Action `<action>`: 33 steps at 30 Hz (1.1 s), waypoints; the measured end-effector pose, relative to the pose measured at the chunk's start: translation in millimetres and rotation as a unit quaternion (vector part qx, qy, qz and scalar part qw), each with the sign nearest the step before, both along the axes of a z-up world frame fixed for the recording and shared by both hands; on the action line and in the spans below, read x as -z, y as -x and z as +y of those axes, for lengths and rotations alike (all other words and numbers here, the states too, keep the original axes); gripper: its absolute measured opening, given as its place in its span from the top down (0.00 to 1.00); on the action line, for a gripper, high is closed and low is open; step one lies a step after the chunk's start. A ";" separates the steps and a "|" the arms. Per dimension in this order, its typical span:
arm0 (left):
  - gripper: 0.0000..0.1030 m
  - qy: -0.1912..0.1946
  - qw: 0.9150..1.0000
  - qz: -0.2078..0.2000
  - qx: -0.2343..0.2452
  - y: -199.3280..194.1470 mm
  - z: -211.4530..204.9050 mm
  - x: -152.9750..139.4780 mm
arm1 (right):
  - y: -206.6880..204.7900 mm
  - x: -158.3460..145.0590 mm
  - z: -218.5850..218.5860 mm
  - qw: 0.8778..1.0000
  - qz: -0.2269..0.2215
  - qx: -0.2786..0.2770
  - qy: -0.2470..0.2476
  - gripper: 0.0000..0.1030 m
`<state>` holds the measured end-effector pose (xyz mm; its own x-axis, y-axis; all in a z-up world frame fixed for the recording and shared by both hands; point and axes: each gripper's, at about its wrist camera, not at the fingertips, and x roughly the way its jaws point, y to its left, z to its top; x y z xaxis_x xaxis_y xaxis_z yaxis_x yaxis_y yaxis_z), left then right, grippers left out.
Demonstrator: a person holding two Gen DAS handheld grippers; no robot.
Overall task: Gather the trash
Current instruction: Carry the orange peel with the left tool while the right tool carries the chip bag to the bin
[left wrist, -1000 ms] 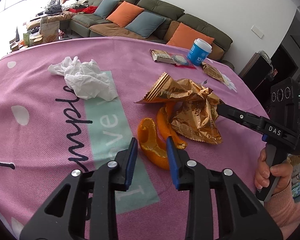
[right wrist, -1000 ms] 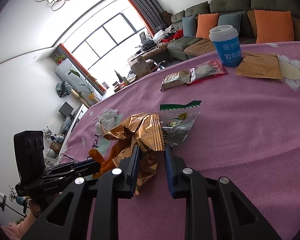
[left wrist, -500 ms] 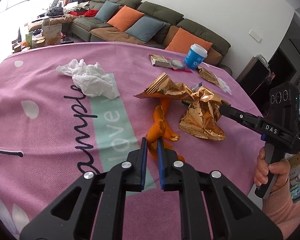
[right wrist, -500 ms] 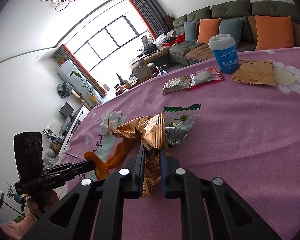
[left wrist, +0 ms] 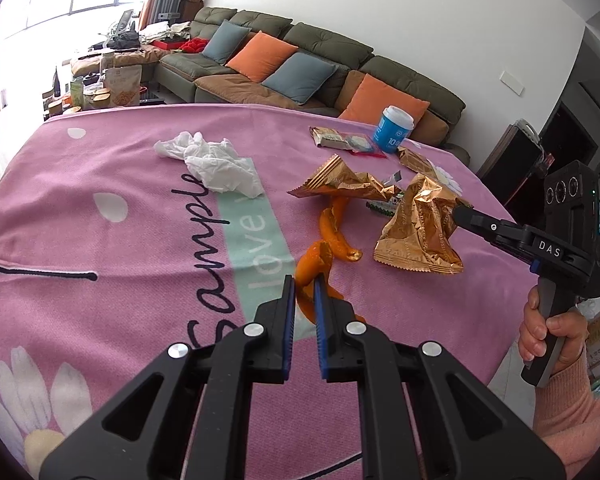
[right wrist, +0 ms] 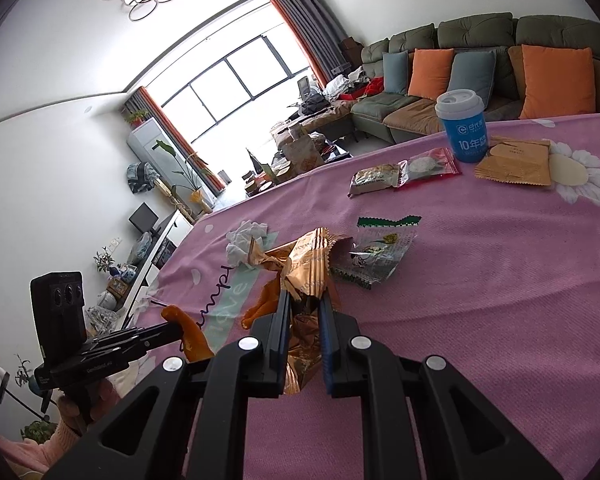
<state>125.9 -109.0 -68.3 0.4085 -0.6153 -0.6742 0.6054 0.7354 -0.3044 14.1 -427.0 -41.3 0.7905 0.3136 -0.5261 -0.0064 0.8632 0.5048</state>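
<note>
My left hand-held gripper (left wrist: 303, 286) hides the lower end of the orange peel (left wrist: 327, 240) between its pads. The gold wrapper (right wrist: 306, 268) disappears down between my right hand-held gripper's (right wrist: 305, 304) fingers. The small print on the blue cup (right wrist: 462, 126) is too tiny to read. The desk (left wrist: 100, 240) runs off the frame's edge.

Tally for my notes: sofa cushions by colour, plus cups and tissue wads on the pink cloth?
Orange cushions: 2
Blue-grey cushions: 2
Blue cup: 1
White tissue wad: 1
Total: 6
</note>
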 end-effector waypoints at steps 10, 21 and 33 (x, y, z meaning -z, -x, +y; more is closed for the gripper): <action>0.91 0.007 0.999 -0.011 -0.037 13.6 39.4 -9.2 | -5.3 -12.4 30.6 0.999 -0.021 -0.047 -0.003 0.88; 0.91 0.010 0.997 -0.014 -0.078 24.6 78.3 -13.9 | -26.4 -10.1 73.9 0.994 -0.022 -0.104 -0.019 0.88; 0.91 0.002 0.991 -0.021 -0.131 34.8 125.3 -19.3 | -42.7 -6.1 117.9 0.987 -0.020 -0.159 -0.035 0.88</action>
<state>91.1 16.3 -48.9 0.5819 -0.4881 -0.6505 0.4069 0.8673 -0.2867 56.8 -309.1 -35.2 0.6664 0.5834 -0.4643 -0.2917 0.7771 0.5578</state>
